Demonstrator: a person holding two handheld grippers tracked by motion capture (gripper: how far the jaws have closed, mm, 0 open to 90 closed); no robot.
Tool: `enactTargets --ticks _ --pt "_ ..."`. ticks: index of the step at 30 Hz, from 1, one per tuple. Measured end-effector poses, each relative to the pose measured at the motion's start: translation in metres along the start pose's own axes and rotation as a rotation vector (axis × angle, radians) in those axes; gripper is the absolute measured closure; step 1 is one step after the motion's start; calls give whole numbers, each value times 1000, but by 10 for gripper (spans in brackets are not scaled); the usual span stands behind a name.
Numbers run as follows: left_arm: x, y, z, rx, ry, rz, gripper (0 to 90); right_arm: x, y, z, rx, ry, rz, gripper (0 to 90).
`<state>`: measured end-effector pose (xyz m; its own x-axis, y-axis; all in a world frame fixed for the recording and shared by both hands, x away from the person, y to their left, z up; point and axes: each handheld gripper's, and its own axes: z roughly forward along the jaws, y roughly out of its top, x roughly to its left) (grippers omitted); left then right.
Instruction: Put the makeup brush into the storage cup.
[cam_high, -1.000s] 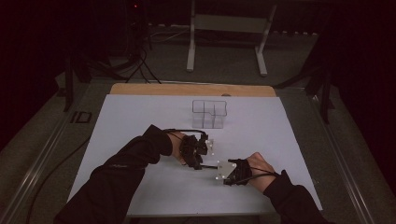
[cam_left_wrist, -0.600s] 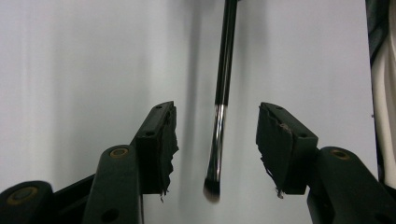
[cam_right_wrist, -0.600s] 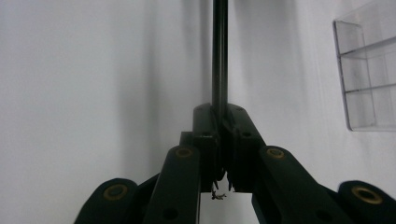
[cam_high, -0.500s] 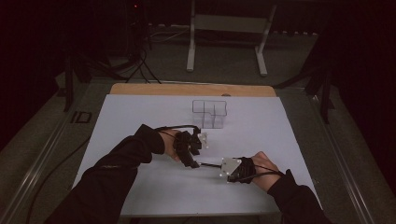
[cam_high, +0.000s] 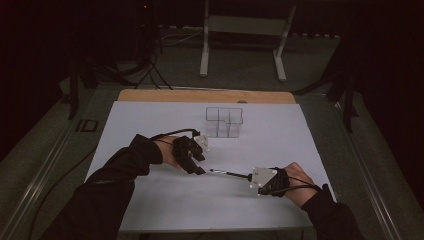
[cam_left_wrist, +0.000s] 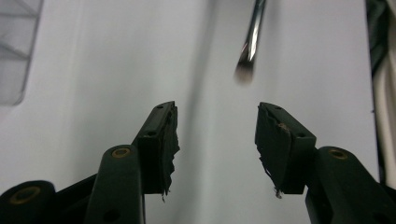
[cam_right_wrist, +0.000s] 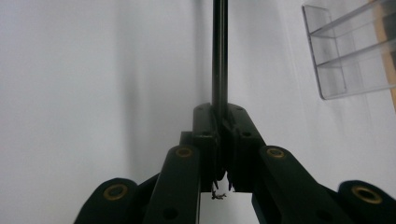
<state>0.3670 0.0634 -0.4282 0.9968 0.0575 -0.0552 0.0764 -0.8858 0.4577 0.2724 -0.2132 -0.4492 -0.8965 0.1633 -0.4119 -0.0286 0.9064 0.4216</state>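
A thin brush (cam_high: 229, 173) with a dark handle, a metal ferrule and a soft tip lies level just above the white table sheet (cam_high: 150, 125). My right gripper (cam_high: 251, 176) is shut on its handle (cam_right_wrist: 219, 56), which runs straight out from the closed jaws. My left gripper (cam_high: 199, 169) stands open, its jaws having just opened. The brush's bristle tip (cam_left_wrist: 243, 74) hangs a little beyond its pads (cam_left_wrist: 166, 135), apart from them. Nothing lies between the left jaws.
A clear acrylic organizer (cam_high: 225, 122) with several compartments stands on the sheet behind the hands, also seen at the edges of both gripper views: organizer (cam_right_wrist: 355, 56), organizer (cam_left_wrist: 14, 51). A wooden strip (cam_high: 205, 96) borders the far side. A cable (cam_high: 170, 134) trails from the left gripper.
The left jaws have opened and come off the brush. The two hands have drawn apart, the left toward the left, the right toward the right with the brush.
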Motion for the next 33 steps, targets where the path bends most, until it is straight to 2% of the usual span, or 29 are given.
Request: enactTargets --ticks 3,5,7,10,13,18,21,26,27,29,31,33 --pt "2 -4 -4 -16 4 -13 473 -1 -2 -8 -22 3 16 837" --pt "2 -6 -7 -30 2 -37 445 -1 -1 -14 -43 1 27 837" --pt "2 -7 -8 -41 0 -59 436 -3 -1 -22 -82 6 53 837" --pt "2 -9 -11 -79 6 -72 414 -6 0 -31 -130 -1 67 837" --pt "0 -13 -13 -111 25 -82 409 -10 0 -39 -182 -7 126 837" --pt "-3 -17 -13 -149 26 -127 375 -15 -3 -42 -255 -6 256 837" --pt "-7 -21 -12 -187 32 -142 374 -19 -7 -38 -289 -1 364 837" --pt "-13 -26 -11 -232 64 -155 363 -23 -12 -32 -331 12 527 837" --pt "-13 -26 -11 -232 64 -155 363 -23 -12 -32 -331 12 527 837" --pt "-15 -28 -10 -266 71 -169 364 -23 -15 -28 -355 27 610 837" --pt "-17 -30 -9 -275 90 -169 372 -23 -18 -25 -371 41 669 838" --pt "-18 -31 -7 -288 90 -186 374 -22 -19 -22 -374 45 706 837"
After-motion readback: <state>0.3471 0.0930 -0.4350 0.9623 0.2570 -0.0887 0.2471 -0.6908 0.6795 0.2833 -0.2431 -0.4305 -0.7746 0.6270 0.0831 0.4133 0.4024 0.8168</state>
